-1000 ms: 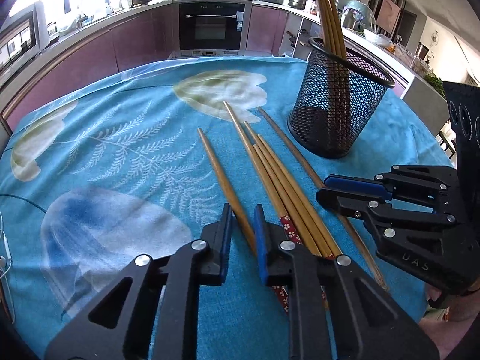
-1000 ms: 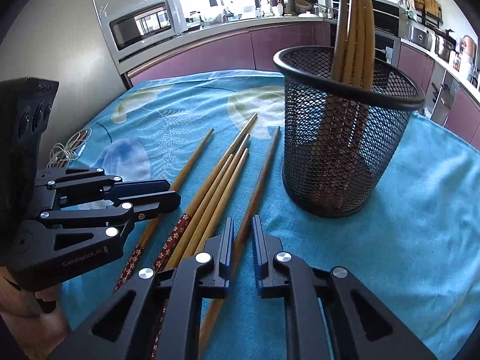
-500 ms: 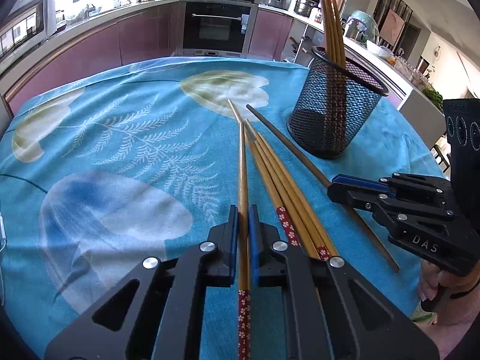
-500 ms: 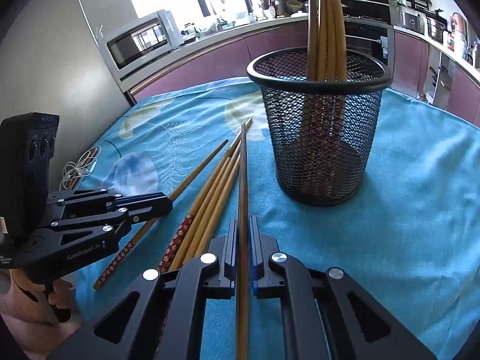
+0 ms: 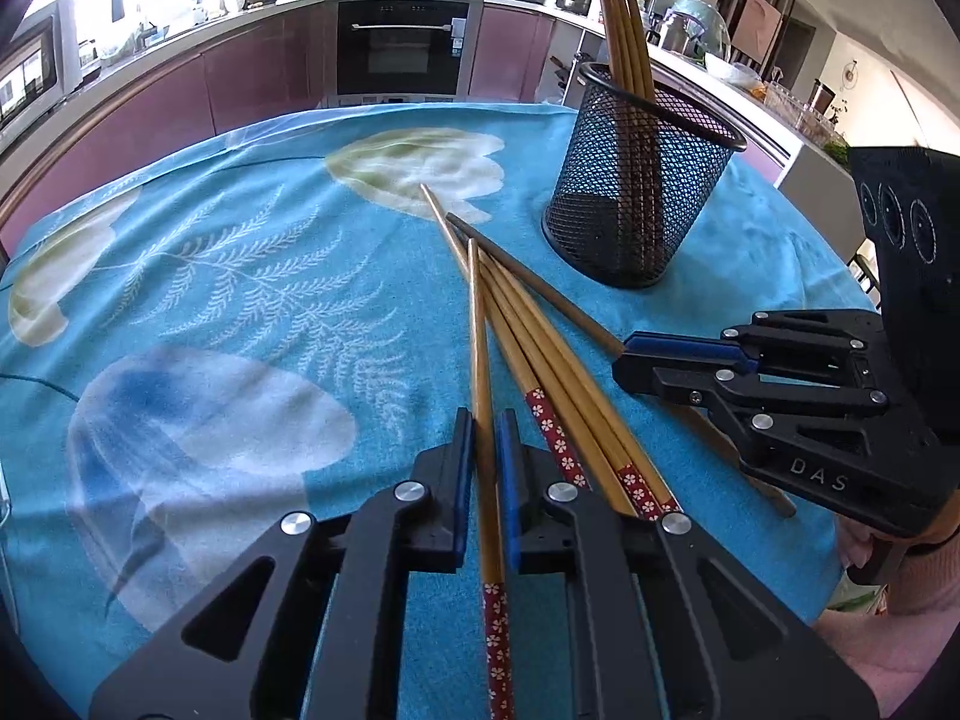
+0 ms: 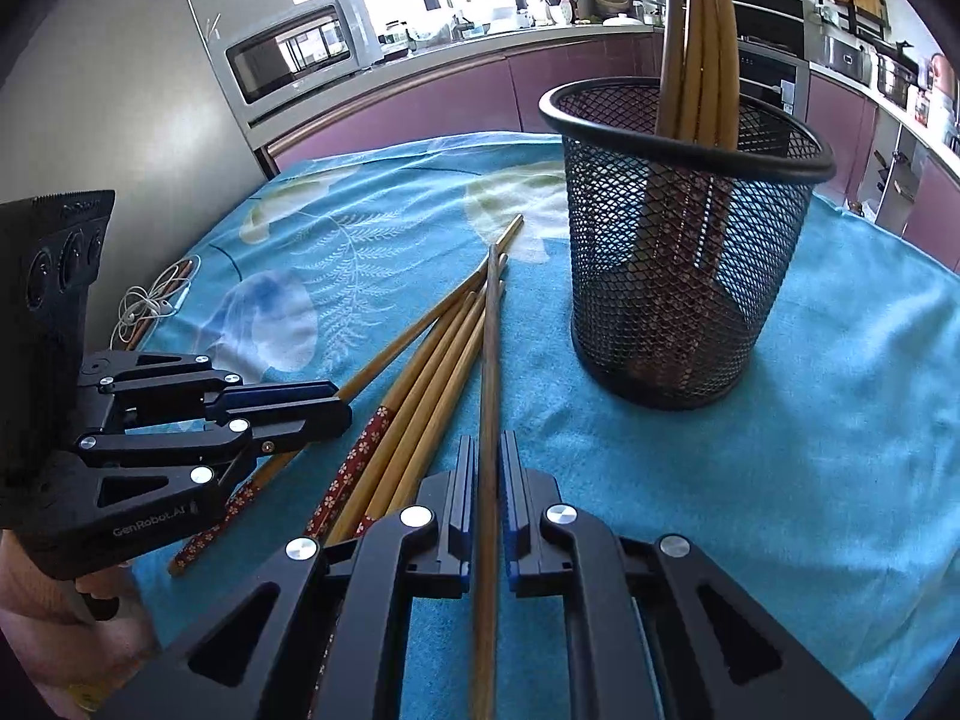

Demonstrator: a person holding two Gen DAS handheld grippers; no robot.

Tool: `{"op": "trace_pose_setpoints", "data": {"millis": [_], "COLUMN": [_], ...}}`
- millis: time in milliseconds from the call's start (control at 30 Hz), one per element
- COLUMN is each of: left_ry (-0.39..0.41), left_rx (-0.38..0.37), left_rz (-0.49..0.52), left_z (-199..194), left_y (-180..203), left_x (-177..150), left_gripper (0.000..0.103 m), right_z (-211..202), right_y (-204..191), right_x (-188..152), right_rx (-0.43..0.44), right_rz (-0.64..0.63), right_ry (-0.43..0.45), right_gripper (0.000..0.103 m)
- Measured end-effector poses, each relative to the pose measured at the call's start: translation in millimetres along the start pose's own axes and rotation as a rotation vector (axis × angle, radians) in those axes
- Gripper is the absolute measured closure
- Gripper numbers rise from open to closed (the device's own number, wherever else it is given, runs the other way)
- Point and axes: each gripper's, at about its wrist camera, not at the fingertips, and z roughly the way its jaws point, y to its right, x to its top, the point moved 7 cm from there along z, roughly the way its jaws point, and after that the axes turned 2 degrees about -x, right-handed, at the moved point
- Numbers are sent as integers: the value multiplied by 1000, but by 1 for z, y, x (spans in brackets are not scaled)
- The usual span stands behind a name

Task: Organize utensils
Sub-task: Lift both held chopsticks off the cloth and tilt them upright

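1. round worktop (image 5: 198,276) draped in a turquoise cloth printed with pale leaves, ferns and blue blotches; white earphone cable (image 6: 153,306) coiled at its edge, about 9 o'clock in the right wrist view.
2. kitchen behind: mauve cabinet fronts along a curved counter, a built-in oven (image 5: 399,48) at 12 o'clock in the left wrist view, a microwave (image 6: 297,54) near a bright window at 11 o'clock in the right wrist view, pots and pans on the far counter.
3. black mesh cup (image 6: 684,252) standing upright on the cloth, at 1 o'clock from both cameras, with several bamboo chopsticks (image 6: 699,42) upright inside, leaning on the rim.
4. loose chopsticks (image 5: 540,354) fanned flat on the cloth between the two tools, some with red floral ends.
5. left hand-held gripper (image 5: 483,438) clamped narrow on a red-ended chopstick (image 5: 480,330), which runs straight out to 12 o'clock, its far tip over the loose bundle.
6. right hand-held gripper (image 6: 489,462) likewise pinched tight on a darker chopstick (image 6: 491,348), pointing to 12 o'clock, just left of the cup.
7. each tool visible in the other's view, low over the cloth, either side of the fan.
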Motion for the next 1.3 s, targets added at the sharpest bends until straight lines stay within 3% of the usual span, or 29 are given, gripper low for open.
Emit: {"op": "trace_pose_setpoints", "data": {"millis": [333,700,1300], "left_ry": [-3,38,180], "left_rx": [18,-16,-154], "left_rz": [4,-35,-31], "left_z": [7,-11,-79], "left_y": [1,1,21], "left_x": [9,10,31], "left_gripper": [95,95,95], "right_z": [-1,-26,-84], "right_y": [4,3,9], "right_x": [2,5,16], "right_rx": [20,73,108], "right_rz": [25,39,48], "right_ry": [9,72,217], "right_gripper": [97,97,97]}}
